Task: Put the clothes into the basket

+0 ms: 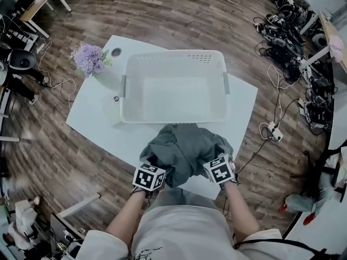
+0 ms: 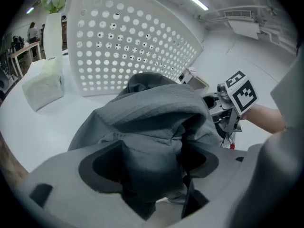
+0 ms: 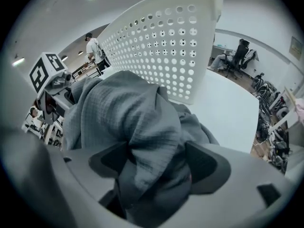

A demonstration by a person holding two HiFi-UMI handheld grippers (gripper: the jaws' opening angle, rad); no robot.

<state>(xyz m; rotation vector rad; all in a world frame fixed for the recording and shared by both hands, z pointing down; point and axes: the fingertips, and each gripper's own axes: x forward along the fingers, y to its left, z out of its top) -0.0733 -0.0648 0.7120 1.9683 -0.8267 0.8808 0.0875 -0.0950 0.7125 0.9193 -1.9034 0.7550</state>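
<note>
On the table [image 1: 97, 118], near edge | grey garment [image 1: 181, 148] before basket [image 1: 173, 58] | left claw [image 1: 154, 172], right claw [image 1: 217, 167] open astride folds, likely for joint lift

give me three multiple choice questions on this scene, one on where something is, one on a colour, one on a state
1. Where does the grey garment lie relative to the laundry basket?
A. on the table, in front of it
B. inside it
C. on the floor behind it

2. What colour are the flowers?
A. red
B. purple
C. yellow

3. What state is the laundry basket in?
A. full of clothes
B. tipped on its side
C. upright and empty

Answers:
1. A, the grey garment sits bunched at the table's near edge, between the laundry basket and the person.
2. B, the flowers at the table's left read lilac-purple.
3. C, its bare white bottom shows through the open top.
</note>
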